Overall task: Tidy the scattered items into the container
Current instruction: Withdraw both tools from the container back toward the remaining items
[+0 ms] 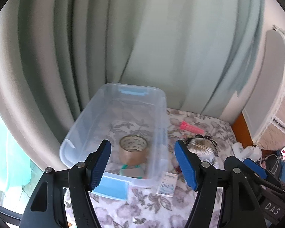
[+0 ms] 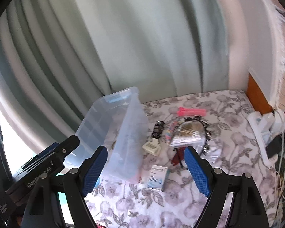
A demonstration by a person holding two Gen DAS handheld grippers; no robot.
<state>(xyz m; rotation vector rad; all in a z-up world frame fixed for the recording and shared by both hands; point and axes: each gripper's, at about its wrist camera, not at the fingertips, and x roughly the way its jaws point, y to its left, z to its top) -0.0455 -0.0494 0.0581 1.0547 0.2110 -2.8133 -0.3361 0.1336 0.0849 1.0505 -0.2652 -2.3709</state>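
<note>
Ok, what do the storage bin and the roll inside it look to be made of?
Storage bin: clear, slightly frosted plastic; the floral cloth shows through its walls, and the latches are opaque blue. Roll: probably brown packing tape, glossy, around what looks like a printed cardboard core.

Pale green curtains (image 1: 142,38) hang in folds ahead of me, daylight glaring at their left edge. A floral bedspread (image 2: 228,114) lies under me; right of it stands what may be a wooden headboard (image 2: 256,93)
</note>
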